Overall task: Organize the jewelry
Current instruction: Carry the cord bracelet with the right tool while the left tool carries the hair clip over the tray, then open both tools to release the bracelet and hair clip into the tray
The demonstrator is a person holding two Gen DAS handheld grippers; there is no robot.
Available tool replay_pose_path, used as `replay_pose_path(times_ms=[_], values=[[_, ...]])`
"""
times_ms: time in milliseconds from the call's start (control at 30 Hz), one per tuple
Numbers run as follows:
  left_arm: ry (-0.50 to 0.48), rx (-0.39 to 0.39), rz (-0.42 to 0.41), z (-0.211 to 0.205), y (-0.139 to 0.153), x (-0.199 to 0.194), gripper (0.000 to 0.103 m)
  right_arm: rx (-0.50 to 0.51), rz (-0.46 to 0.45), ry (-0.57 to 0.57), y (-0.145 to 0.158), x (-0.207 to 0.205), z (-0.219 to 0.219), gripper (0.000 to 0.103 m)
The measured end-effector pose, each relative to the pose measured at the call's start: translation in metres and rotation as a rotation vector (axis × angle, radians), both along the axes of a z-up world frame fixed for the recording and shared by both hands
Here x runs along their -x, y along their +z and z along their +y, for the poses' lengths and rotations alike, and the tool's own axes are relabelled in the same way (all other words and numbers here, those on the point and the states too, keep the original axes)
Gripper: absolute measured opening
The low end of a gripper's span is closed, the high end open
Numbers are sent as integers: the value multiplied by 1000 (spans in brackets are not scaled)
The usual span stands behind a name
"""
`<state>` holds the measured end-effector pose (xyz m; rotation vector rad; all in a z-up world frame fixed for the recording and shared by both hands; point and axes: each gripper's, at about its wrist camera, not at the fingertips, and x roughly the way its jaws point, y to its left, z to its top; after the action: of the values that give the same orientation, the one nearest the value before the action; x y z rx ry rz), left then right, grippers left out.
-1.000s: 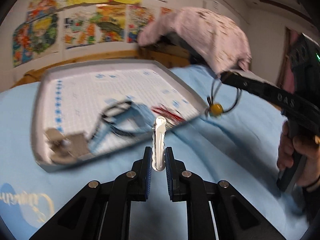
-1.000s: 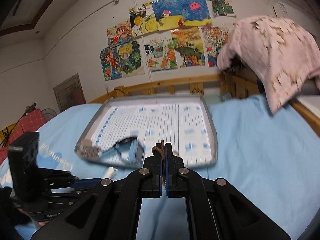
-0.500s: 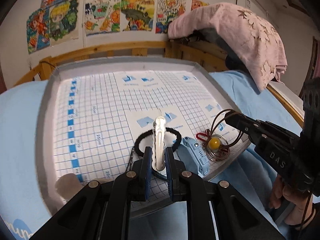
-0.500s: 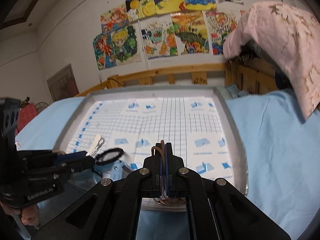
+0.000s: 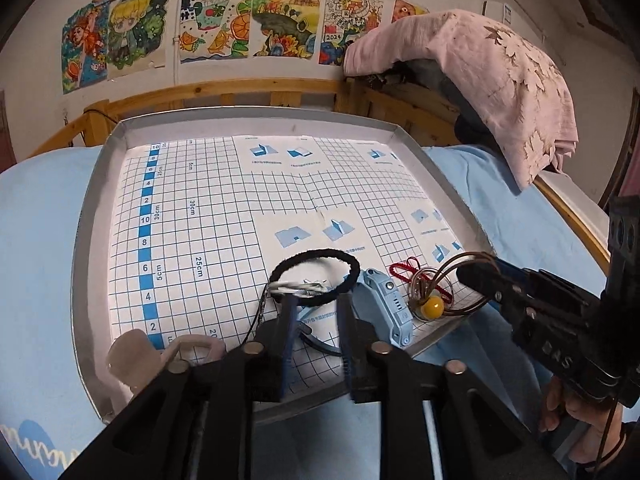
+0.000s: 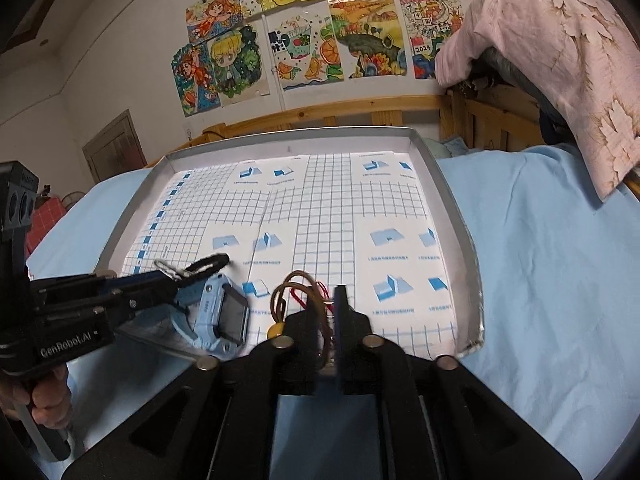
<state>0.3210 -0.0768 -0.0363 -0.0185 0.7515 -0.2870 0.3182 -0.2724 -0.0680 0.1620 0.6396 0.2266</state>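
A shallow grey metal tray (image 5: 96, 184) lined with white paper printed in a blue grid lies on a bed under a light blue sheet (image 6: 540, 240), and every piece of jewelry sits along the tray's near edge. The left tool (image 5: 316, 312) hangs over that edge; its jaws have just been opening and now stand apart, clear of the silvery metal hair clip (image 5: 298, 289), which lies blurred on the tray just beyond the tips, across the near side of a black fabric hair tie (image 5: 316, 256). Right of the hair tie, touching it, a light blue plastic wristwatch (image 5: 386, 304) lies on its side. Right of the watch, near the tray's near right corner, lies a brown cord bracelet with a yellow bead (image 5: 434, 306), resting over a thin red string (image 5: 404, 270). The right tool (image 6: 324, 312) points at this bracelet; its jaws have just been opening too, and a narrow gap shows between them with the brown cord loops running through it, the pads no longer pinching the cord as far as can be seen. At the tray's near left corner rests a pale pink translucent plastic piece (image 5: 132, 356). The far part of the tray is bare paper. Behind the tray stands a wooden bed rail (image 5: 224, 92), with colourful children's drawings (image 5: 200, 24) taped to the wall above and a pink cloth with leaf prints (image 5: 500, 80) draped to the right.
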Motion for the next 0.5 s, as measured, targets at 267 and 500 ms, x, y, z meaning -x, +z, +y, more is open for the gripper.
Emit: replay_pose_path(times_ms=[267, 500], values=[[19, 28, -61, 6, 9, 17, 35, -21, -55, -14, 9, 17, -10, 37], [49, 74, -141, 18, 26, 38, 62, -36, -114, -23, 21, 38, -15, 48]])
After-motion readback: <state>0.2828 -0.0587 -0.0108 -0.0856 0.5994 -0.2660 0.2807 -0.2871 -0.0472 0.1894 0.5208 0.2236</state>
